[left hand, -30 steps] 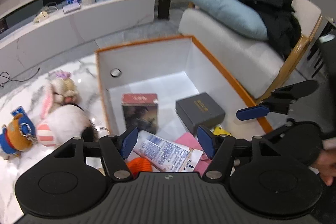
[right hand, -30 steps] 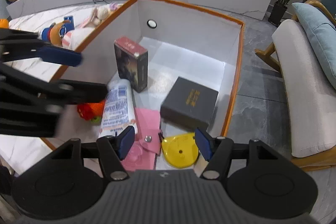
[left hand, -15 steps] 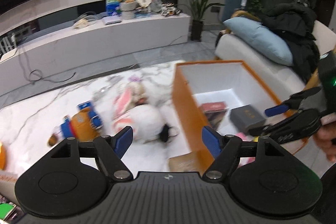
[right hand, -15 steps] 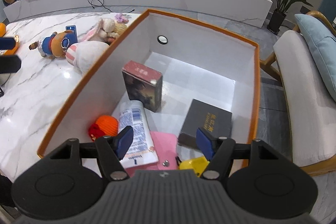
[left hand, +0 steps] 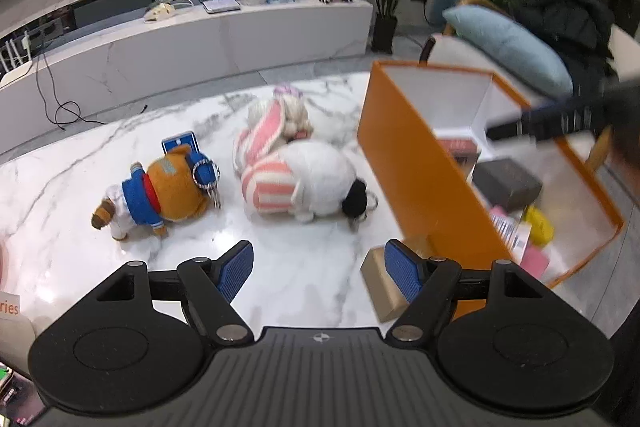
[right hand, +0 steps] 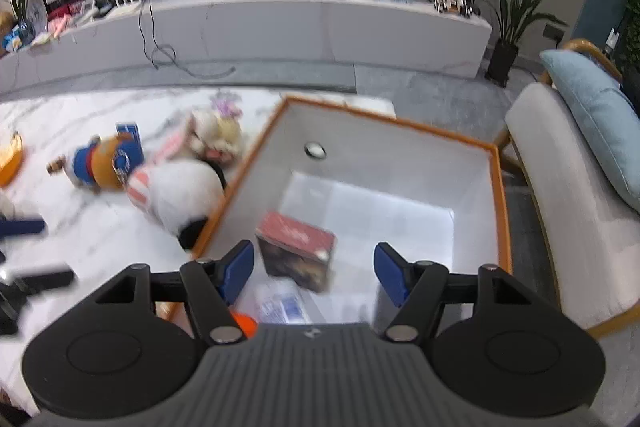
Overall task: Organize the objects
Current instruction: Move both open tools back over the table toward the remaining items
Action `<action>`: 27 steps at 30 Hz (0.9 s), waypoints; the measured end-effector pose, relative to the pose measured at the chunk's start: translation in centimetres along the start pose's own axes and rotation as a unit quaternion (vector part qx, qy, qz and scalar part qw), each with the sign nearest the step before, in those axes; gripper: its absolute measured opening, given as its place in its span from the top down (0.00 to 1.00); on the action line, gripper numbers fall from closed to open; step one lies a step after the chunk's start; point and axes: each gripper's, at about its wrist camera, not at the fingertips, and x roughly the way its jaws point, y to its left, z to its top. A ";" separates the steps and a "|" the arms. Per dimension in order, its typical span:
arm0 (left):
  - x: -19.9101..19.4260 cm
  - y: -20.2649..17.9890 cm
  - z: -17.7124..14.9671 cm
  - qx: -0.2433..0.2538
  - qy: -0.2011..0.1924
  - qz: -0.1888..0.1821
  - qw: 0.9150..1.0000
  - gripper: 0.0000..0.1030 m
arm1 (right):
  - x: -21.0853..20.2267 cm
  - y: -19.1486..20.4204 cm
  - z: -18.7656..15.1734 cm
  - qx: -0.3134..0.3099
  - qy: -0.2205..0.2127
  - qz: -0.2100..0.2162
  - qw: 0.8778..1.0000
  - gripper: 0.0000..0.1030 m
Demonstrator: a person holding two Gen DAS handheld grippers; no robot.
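Your left claw (left hand: pixel 316 269) has swung off the orange box (left hand: pixel 424 179) and now hovers over the marble table (left hand: pixel 72 187), wider than before, empty. Your right claw (right hand: pixel 314 273) has lifted above the box, open, empty. Both plush toys, the bear (left hand: pixel 168 189) and the rabbit (left hand: pixel 296 171), lie mid-table beside the box.

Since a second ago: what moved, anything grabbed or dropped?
The left gripper swung out of the orange box to over the marble table, facing the plush toys, jaws wider and empty. The right gripper pulled up and back above the box, empty. Nothing grabbed or dropped. The box contents and both plush toys stayed put.
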 end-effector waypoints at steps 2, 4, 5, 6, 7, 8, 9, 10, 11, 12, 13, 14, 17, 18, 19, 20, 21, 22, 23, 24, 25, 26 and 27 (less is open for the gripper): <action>0.5 -0.2 -0.5 0.023 0.005 -0.001 1.000 0.17 | -0.1 0.9 0.5 -0.003 -0.012 0.002 1.000 0.34; 1.0 -0.5 -0.9 0.053 0.011 -0.008 0.998 0.17 | 0.1 2.1 1.0 -0.011 -0.020 0.004 1.000 0.34; 1.3 -0.7 -1.0 0.069 0.010 -0.016 0.997 0.17 | 0.2 2.6 1.2 -0.015 -0.020 0.006 1.000 0.34; 1.5 -0.7 -1.2 0.080 0.008 -0.025 0.996 0.17 | 0.4 3.1 1.4 -0.020 -0.021 0.007 1.000 0.34; 1.7 -0.9 -1.3 0.094 0.006 -0.032 0.995 0.17 | 0.5 3.7 1.7 -0.024 -0.023 0.008 0.999 0.34; 1.8 -1.3 -1.4 0.111 0.001 -0.039 0.993 0.17 | 0.6 4.2 1.9 -0.026 -0.024 0.009 0.999 0.34; 1.8 -1.6 -1.5 0.130 -0.008 -0.050 0.990 0.17 | 0.7 4.7 2.1 -0.028 -0.025 0.011 0.999 0.34; 1.8 -1.9 -1.7 0.149 -0.015 -0.065 0.987 0.16 | 0.8 5.1 2.2 -0.029 -0.026 0.015 0.999 0.34; 1.8 -2.2 -1.9 0.170 -0.020 -0.080 0.982 0.15 | 0.8 5.4 2.3 -0.030 -0.025 0.018 0.999 0.33; 1.9 -2.6 -2.2 0.195 -0.023 -0.100 0.975 0.14 | 0.8 5.8 2.4 -0.032 -0.025 0.021 0.999 0.34; 2.0 -2.9 -2.5 0.223 -0.025 -0.121 0.967 0.14 | 0.8 6.1 2.4 -0.034 -0.024 0.022 0.999 0.33; 2.2 -3.1 -2.8 0.252 -0.022 -0.142 0.957 0.14 | 0.9 6.4 2.5 -0.037 -0.023 0.023 0.999 0.33; 3.4 -4.1 -3.4 0.328 0.004 -0.177 0.928 0.14 | 1.2 7.1 2.3 -0.044 -0.016 0.029 0.998 0.33; 3.8 -4.5 -3.5 0.349 0.009 -0.182 0.919 0.14 | 1.3 7.2 2.3 -0.046 -0.013 0.030 0.998 0.33; 4.2 -4.7 -3.4 0.363 0.010 -0.180 0.914 0.14 | 1.4 7.3 2.2 -0.048 -0.012 0.031 0.998 0.33; 4.6 -4.9 -3.2 0.374 0.008 -0.176 0.910 0.14 | 1.4 7.3 2.2 -0.048 -0.011 0.032 0.998 0.33; 4.9 -5.1 -2.8 0.382 0.005 -0.175 0.907 0.14 | 1.4 7.4 2.2 -0.048 -0.011 0.034 0.998 0.33; 5.2 -5.2 -2.4 0.389 0.003 -0.175 0.904 0.14 | 1.4 7.3 2.2 -0.046 -0.010 0.036 0.998 0.33; 5.4 -5.3 -2.1 0.397 0.002 -0.175 0.901 0.14 | 1.4 7.3 2.2 -0.044 -0.009 0.038 0.998 0.33; 5.9 -5.2 -1.9 0.405 0.003 -0.176 0.897 0.14 | 1.5 7.4 2.2 -0.043 -0.008 0.041 0.998 0.33; 6.1 -5.3 -1.7 0.412 0.004 -0.181 0.893 0.14 | 1.5 7.4 2.1 -0.045 -0.006 0.044 0.998 0.33; 6.3 -5.3 -1.6 0.416 0.006 -0.190 0.889 0.14 | 1.5 7.5 2.1 -0.048 -0.004 0.046 0.998 0.33; 6.6 -5.2 -1.6 0.418 0.010 -0.200 0.886 0.14 | 1.4 7.6 2.0 -0.052 -0.004 0.049 0.997 0.33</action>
